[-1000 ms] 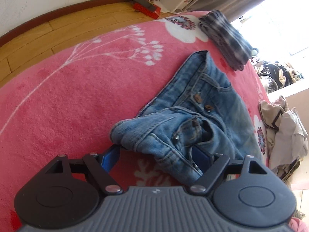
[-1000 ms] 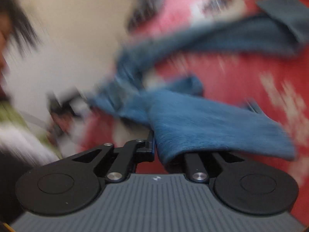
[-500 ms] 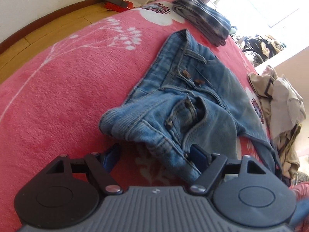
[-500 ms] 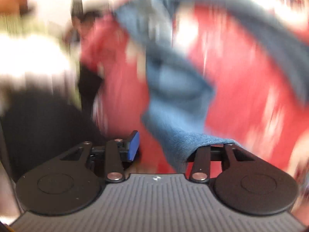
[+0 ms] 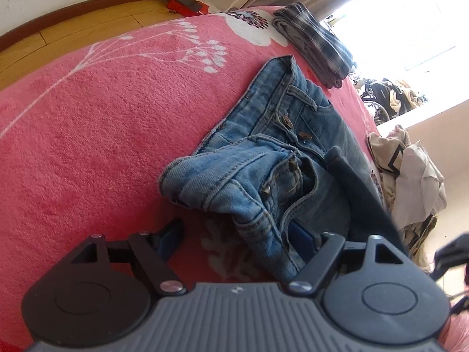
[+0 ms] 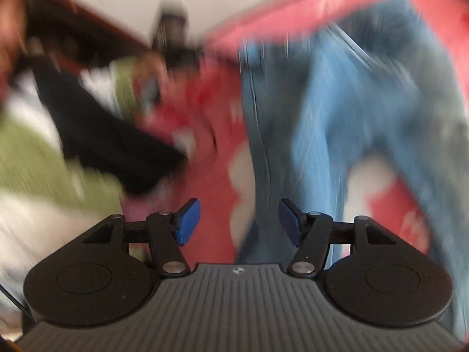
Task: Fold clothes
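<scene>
The blue jeans [image 5: 272,158] lie bunched on the pink blanket [image 5: 88,117], at 12 o'clock from the left gripper [image 5: 237,234]. Its jaws gape wide around a denim edge, maybe to pinch it. The right gripper [image 6: 239,220] has wide, empty jaws.

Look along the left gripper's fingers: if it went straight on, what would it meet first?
The left gripper would most likely meet the jeans first: their bunched waistband lies directly ahead on the pink blanket. Exact depth is unclear.
</scene>
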